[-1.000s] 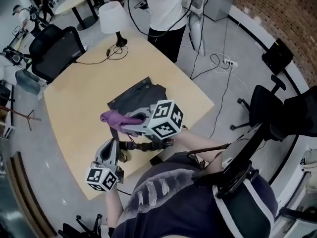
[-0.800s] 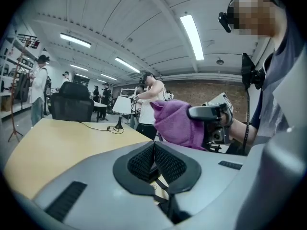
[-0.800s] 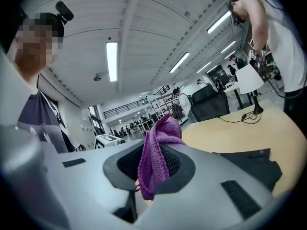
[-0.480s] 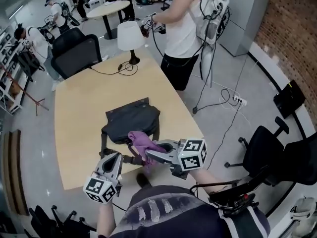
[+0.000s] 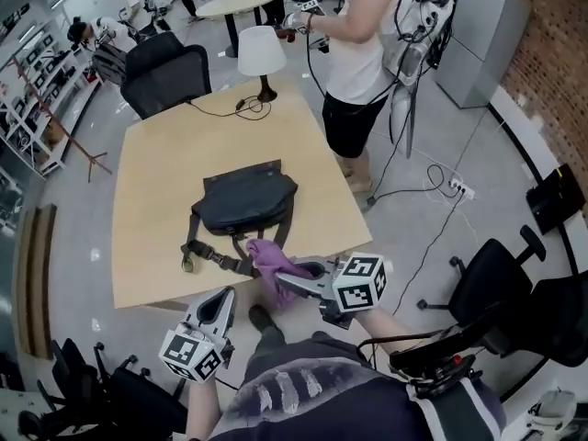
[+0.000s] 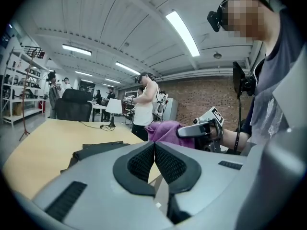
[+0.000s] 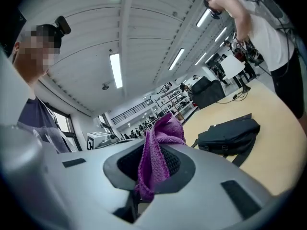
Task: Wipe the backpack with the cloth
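Head view, black backpack (image 5: 246,200) lies flat at the middle of the desk (image 5: 152,200), right gripper (image 5: 292,281) at the desk's near edge, jaws clamped on purple cloth (image 5: 269,257) beside the strap (image 5: 217,257), left gripper (image 5: 223,298) off the desk, jaws together, empty.

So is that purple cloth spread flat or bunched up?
Bunched up: the cloth shows crumpled folds, pinched in the right claw.
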{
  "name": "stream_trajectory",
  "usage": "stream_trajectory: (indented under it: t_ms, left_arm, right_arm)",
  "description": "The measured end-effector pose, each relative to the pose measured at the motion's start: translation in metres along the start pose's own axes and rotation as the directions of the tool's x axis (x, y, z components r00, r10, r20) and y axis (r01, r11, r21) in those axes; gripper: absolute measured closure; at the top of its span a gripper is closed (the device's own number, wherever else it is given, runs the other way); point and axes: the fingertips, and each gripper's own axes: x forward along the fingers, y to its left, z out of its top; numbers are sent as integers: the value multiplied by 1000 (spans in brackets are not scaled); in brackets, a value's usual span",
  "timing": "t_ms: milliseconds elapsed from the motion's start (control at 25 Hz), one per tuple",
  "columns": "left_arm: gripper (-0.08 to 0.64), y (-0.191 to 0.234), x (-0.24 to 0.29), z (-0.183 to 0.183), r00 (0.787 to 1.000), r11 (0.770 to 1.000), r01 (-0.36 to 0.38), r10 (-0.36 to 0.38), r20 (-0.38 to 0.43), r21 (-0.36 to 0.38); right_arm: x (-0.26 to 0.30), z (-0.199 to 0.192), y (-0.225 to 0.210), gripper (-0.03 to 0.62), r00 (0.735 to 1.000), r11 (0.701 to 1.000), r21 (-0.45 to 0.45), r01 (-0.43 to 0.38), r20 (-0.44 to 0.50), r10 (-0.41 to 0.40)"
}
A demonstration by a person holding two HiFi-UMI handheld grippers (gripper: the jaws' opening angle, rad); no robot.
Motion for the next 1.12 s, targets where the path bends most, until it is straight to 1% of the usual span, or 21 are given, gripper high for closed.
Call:
stream_trajectory:
  t_ms: [120, 200, 280, 400, 480, 560, 680, 760, 840, 960, 1120]
  left_arm:
    - [549, -2, -19, 1, 996, 996, -82, 82, 19, 16]
    - [549, 2, -29, 2, 993, 994, -112, 112, 24, 11]
    - [549, 3, -37, -2, 992, 992, -125, 125, 12, -6]
    - [549, -3, -46, -12, 994, 994, -108, 108, -7, -26]
    - [549, -8, -53, -15, 996, 995, -89, 89, -1, -34]
    - [549, -12, -64, -16, 997, 996, -73, 74, 17, -41]
    - [549, -19, -86, -16, 998, 999, -37, 38, 45, -28]
    - [549, -21, -108, -18, 998, 1000, -18, 19, 60, -21]
    - [549, -19, -134, -26, 997, 999, -19, 22, 68, -34]
    - [549, -16, -172, -45, 997, 997, -23, 28, 72, -67]
    - [549, -26, -216, -63, 995, 995, 7, 2, 100, -98]
  right_arm:
    - [3, -6, 1, 560, 999, 997, 72, -31, -21, 33]
    - [9, -7, 6, 560, 997, 993, 99, -63, -26, 66]
    - [15, -10, 15, 560, 995, 990, 111, -88, -41, 93]
    - [20, -20, 30, 560, 992, 987, 125, -98, -63, 106]
    - [24, -25, 40, 560, 993, 988, 124, -94, -61, 102]
    - [31, -29, 51, 560, 995, 990, 112, -81, -50, 87]
    - [45, -33, 66, 560, 999, 996, 84, -35, -16, 36]
    - [54, -35, 83, 560, 1000, 997, 70, -16, 15, 15]
    - [62, -40, 103, 560, 999, 999, 54, -9, 34, 7]
    - [72, -56, 130, 560, 999, 999, 13, 31, 22, -32]
    - [81, -85, 170, 560, 997, 997, -19, 75, 1, -75]
